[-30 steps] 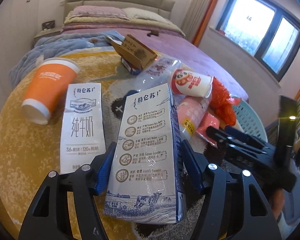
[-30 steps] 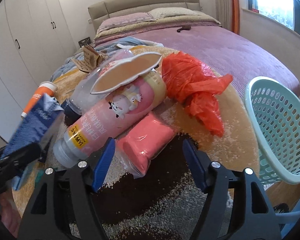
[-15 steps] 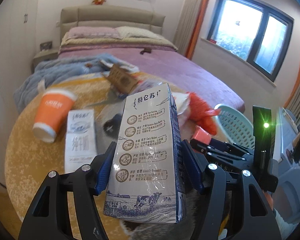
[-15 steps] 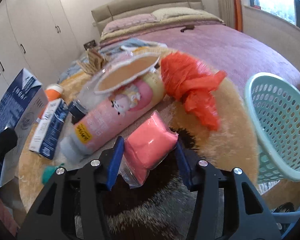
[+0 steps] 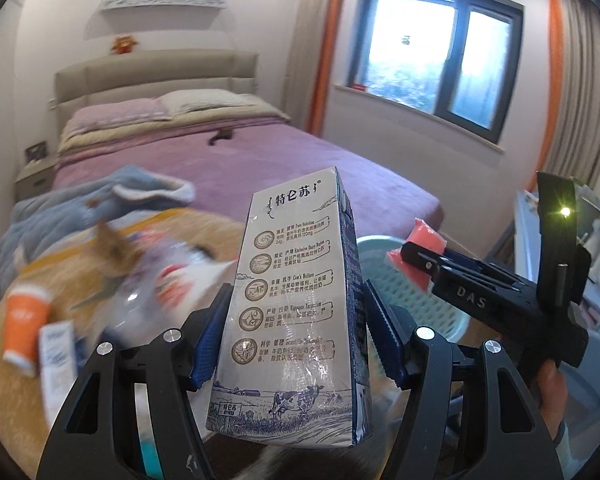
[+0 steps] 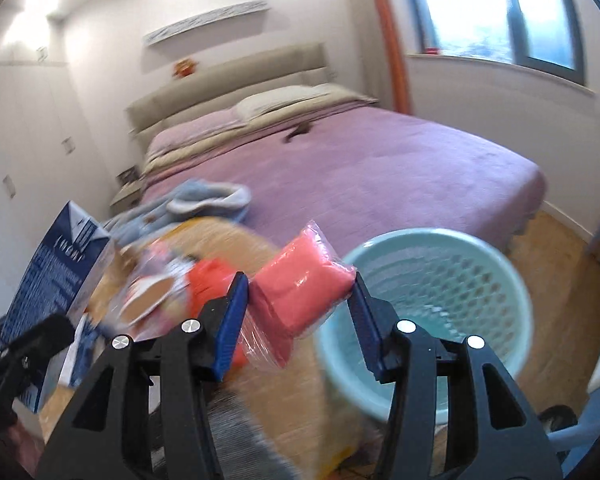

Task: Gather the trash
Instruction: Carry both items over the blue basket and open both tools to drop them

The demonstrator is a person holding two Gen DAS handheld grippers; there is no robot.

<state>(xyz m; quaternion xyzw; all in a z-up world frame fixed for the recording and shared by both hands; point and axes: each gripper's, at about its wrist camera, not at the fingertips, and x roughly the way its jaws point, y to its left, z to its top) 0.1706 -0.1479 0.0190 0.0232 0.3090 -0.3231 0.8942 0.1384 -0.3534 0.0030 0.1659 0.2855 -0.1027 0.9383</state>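
Observation:
My left gripper [image 5: 296,336] is shut on a tall white and blue milk carton [image 5: 296,320] and holds it upright in the air. My right gripper [image 6: 298,316] is shut on a pink wrapped packet [image 6: 300,296], lifted beside the rim of a light green mesh basket [image 6: 440,308]. The right gripper [image 5: 420,264] with the pink packet [image 5: 424,248] also shows in the left wrist view, over the basket [image 5: 388,280]. The milk carton [image 6: 56,280] shows at the left of the right wrist view.
On the round yellow rug [image 5: 20,392] lie an orange cup [image 5: 24,324], a small milk carton [image 5: 58,356], a clear bottle [image 5: 152,280] and an orange bag [image 6: 212,280], all blurred. A purple bed [image 6: 380,168] with a blue blanket [image 5: 88,204] lies behind.
Both grippers have lifted their loads off the rug and swung right toward the green basket. The right gripper closed on the pink packet and raised it.

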